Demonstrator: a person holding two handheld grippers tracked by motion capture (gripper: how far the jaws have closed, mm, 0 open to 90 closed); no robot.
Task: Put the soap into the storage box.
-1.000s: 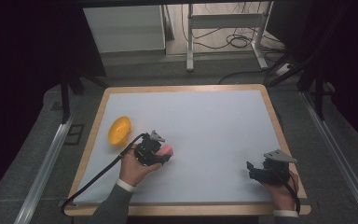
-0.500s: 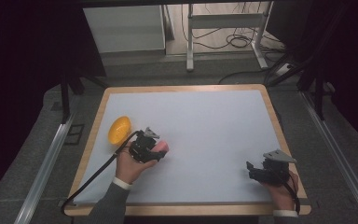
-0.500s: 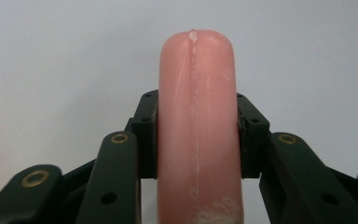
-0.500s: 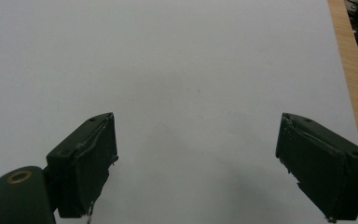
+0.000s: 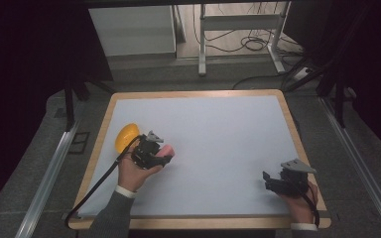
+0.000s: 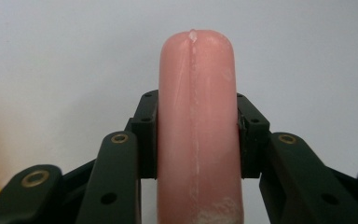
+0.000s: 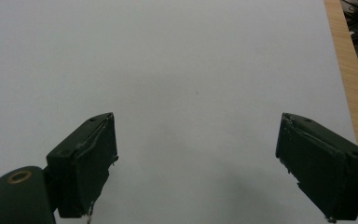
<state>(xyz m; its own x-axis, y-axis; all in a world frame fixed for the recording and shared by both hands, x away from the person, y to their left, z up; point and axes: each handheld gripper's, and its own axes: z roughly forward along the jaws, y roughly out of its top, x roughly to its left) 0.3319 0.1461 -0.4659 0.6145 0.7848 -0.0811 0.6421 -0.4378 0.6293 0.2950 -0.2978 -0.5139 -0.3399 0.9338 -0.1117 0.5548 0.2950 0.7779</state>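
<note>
A pink sausage [image 6: 196, 126] stands upright between the jaws of my left gripper [image 6: 196, 135], which is shut on it. In the high view the same sausage [image 5: 167, 150] pokes out of the left gripper [image 5: 159, 154] at the left of the white table top. Just behind that gripper lies a yellow-orange bowl [image 5: 126, 136]. My right gripper [image 5: 270, 180] sits near the front right corner. Its jaws stand wide apart in the right gripper view [image 7: 196, 163], with nothing but bare white surface between them.
The white table top [image 5: 218, 134] has a wooden rim [image 5: 290, 116]. A black cable [image 5: 96, 184] trails from the left gripper toward the front left corner. Metal rails run along both sides, and a frame with cables stands behind the table.
The left hand has carried the sausage a little to the left, closer to the yellow-orange bowl. The right gripper has stayed in place.
</note>
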